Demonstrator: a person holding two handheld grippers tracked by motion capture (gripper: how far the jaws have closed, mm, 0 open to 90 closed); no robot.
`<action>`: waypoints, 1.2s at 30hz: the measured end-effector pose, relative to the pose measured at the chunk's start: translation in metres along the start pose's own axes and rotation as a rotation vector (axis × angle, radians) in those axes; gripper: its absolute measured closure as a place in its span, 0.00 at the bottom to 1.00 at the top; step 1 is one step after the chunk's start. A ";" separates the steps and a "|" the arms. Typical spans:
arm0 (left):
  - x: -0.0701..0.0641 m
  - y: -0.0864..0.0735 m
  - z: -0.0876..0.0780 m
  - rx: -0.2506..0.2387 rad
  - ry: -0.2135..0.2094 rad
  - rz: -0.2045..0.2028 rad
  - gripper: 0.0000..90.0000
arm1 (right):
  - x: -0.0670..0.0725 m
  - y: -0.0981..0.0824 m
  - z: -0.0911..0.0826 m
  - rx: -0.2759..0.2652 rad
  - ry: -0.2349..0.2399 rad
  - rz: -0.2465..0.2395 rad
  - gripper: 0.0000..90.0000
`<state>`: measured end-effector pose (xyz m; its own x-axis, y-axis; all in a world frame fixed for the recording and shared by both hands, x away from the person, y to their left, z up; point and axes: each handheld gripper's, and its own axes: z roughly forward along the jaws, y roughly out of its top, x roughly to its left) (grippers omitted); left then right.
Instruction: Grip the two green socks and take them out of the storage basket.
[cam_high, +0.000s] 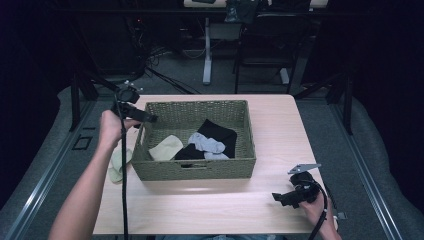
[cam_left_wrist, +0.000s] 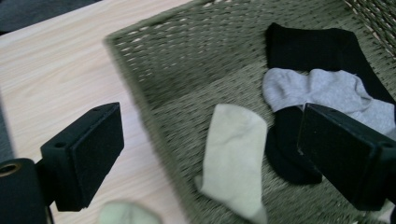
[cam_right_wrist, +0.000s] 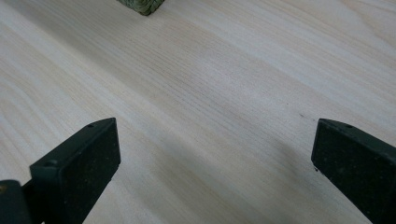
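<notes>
- My left tongs (cam_high: 150, 119) hang released over the left rim of the woven basket (cam_high: 195, 170), with nothing between the jaws.
- One pale green sock (cam_left_wrist: 233, 154) lies inside the basket near its left wall, beside a grey sock (cam_left_wrist: 322, 91) and a black sock (cam_left_wrist: 322, 46).
- Its likely mate, another pale green sock (cam_high: 118, 165), lies on the counter (cam_high: 210, 205) just outside the basket's left wall; I judge that one is next.
- To do it well, I'd come down over that sock from above, pinch a good fold near its middle and lift it clear of the rim before letting go.
- My right tongs (cam_high: 280, 198) rest released on the counter's near right, holding nothing.
- I can read no brand, label or writing anywhere.
</notes>
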<state>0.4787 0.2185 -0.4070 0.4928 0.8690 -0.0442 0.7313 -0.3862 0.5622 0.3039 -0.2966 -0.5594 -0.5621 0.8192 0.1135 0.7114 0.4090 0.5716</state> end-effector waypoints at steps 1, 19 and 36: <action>-0.003 0.002 0.005 0.003 -0.004 0.005 0.08 | 0.000 0.000 0.000 -0.002 0.001 0.000 0.01; -0.028 0.006 0.089 0.119 -0.039 0.047 0.12 | -0.001 0.000 0.000 -0.004 0.006 -0.008 0.01; -0.035 -0.001 0.133 0.280 -0.019 0.083 0.31 | -0.001 0.000 -0.001 -0.010 -0.003 -0.003 0.01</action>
<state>0.5228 0.1472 -0.5159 0.5635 0.8258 -0.0246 0.7883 -0.5285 0.3151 0.3037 -0.2979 -0.5586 -0.5631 0.8192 0.1088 0.7050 0.4075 0.5804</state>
